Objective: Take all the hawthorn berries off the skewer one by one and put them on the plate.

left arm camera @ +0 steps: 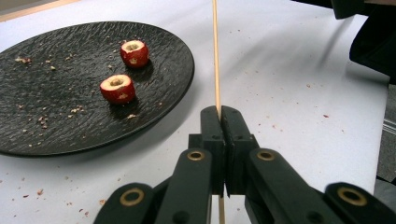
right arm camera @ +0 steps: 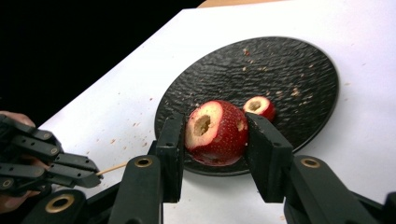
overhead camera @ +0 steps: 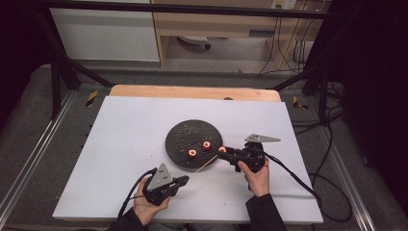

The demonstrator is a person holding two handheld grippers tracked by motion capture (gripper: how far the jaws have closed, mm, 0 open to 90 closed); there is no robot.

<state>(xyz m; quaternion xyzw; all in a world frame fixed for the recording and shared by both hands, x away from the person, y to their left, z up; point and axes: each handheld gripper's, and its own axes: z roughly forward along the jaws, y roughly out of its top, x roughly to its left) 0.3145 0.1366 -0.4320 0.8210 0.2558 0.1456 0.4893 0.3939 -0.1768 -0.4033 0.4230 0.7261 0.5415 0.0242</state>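
left gripper point(overhead camera: 185, 180) clamped on skewer point(left arm camera: 215, 56), level, near plate point(overhead camera: 179, 137); right gripper point(right arm camera: 211, 140) clamped on cored red fruit point(right arm camera: 216, 132) at plate's edge.

Ahead of the left fingers point(left arm camera: 219, 122) the skewer point(left arm camera: 215, 56) runs over bare white table point(overhead camera: 125, 125); the black plate point(left arm camera: 56, 112) with two red fruits point(left arm camera: 117, 88) blocks one side, open table on the other.

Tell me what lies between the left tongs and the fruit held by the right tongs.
The high view shows the wooden skewer spanning bare white table from the left tongs toward the cored red fruit in the right tongs.
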